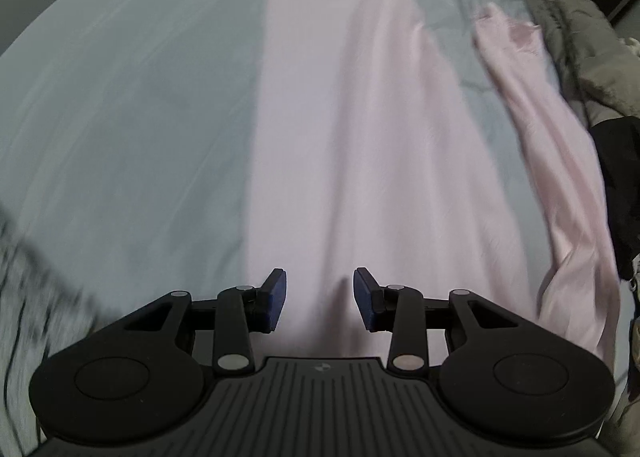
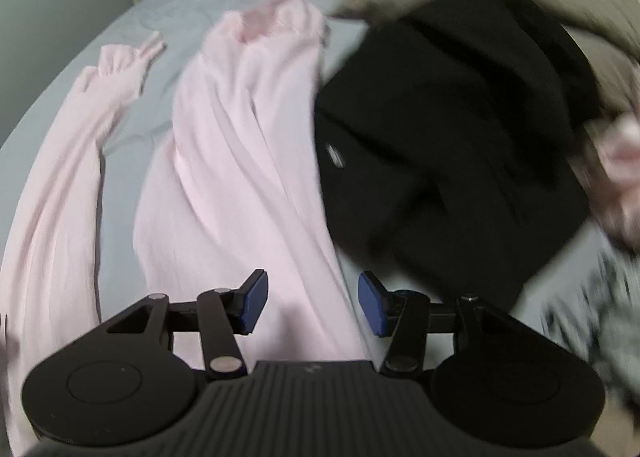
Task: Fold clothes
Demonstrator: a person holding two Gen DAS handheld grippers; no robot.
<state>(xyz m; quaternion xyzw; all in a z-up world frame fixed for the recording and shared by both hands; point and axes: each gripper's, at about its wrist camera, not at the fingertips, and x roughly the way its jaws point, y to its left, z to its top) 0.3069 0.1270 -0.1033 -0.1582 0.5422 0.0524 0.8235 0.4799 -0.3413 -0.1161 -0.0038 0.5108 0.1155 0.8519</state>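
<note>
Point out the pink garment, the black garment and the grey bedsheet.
pink garment (image 1: pixel 352 129): left wrist view, middle of its long flat body.
black garment (image 2: pixel 440 129): right wrist view, centre of the dark heap.
grey bedsheet (image 1: pixel 128 105): left wrist view, bare stretch left of the pink cloth.

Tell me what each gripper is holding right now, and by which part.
Nothing is held. The left gripper stands open above the pink garment, pads clear of the cloth. The right gripper is open too, over the same garment's edge beside the black garment.
</note>
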